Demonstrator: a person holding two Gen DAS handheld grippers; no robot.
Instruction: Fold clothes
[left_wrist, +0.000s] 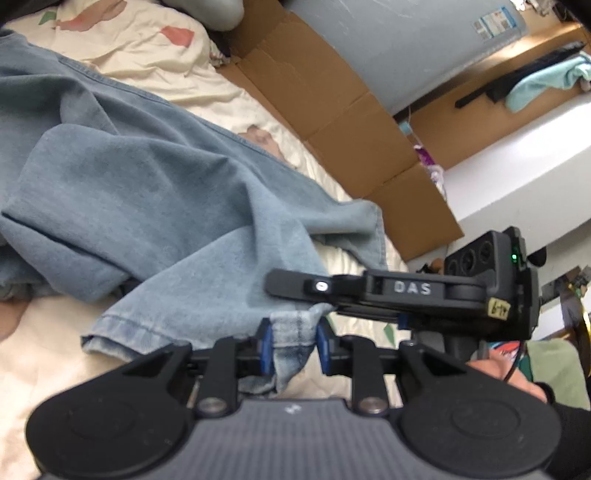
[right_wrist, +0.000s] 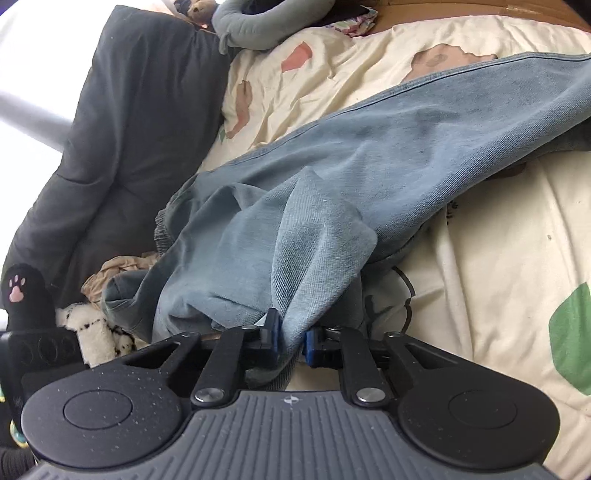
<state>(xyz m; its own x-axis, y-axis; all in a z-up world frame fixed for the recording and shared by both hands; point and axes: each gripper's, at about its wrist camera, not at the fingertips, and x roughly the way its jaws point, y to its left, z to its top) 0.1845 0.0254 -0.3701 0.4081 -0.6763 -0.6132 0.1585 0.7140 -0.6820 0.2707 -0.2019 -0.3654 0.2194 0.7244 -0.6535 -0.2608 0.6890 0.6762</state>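
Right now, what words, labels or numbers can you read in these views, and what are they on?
"DAS": white letters on the right gripper.
Yellow tag on that gripper: scrawl, unreadable.
Blue-and-white label on the pale board: too blurred.
Right wrist view: no text, only a paw print.

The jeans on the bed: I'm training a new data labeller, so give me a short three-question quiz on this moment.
1. True or false: both grippers are shut on the jeans.
2. What does the left gripper pinch? A) a stitched hem B) a bare bedsheet C) a cardboard flap
3. Fill in: behind the bed, against the wall, stands flattened ____.

Key:
1. True; the right gripper also clamps a bunched fold of denim.
2. A; the hem stitching shows between the blue pads.
3. Cardboard. The jeans lie rumpled, not yet folded, on the cream patterned bedsheet.
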